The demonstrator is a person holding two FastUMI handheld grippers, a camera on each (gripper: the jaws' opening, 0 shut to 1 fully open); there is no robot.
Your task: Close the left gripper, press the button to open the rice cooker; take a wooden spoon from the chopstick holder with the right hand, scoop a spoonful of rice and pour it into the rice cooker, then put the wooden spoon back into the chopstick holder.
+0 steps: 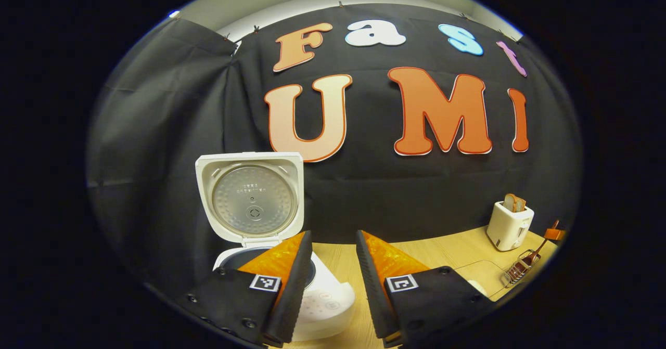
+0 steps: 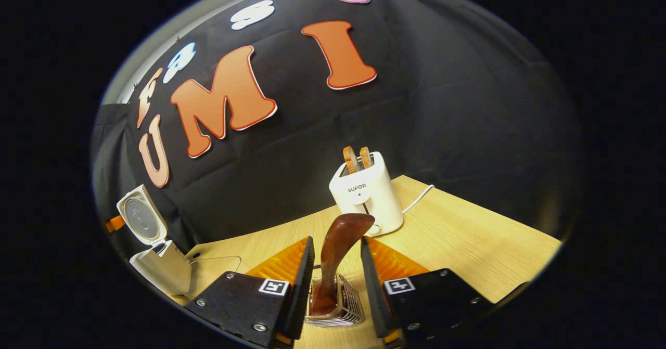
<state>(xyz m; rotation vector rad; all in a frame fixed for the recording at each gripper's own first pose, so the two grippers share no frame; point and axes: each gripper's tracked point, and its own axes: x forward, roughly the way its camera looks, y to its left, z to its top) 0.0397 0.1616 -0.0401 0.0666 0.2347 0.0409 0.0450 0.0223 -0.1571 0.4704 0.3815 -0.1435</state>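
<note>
While the rice cooker [image 1: 270,250] stands open, the right hand-held gripper [image 2: 337,281] hangs wide around the wooden spoon [image 2: 335,258]; the left hand-held gripper [image 1: 333,281] is wide too.

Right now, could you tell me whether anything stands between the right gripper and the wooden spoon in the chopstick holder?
Nothing visible does. The right gripper is open, its fingers on either side of the wooden spoon, which stands upright in the wire chopstick holder. The toaster sits well behind.
</note>
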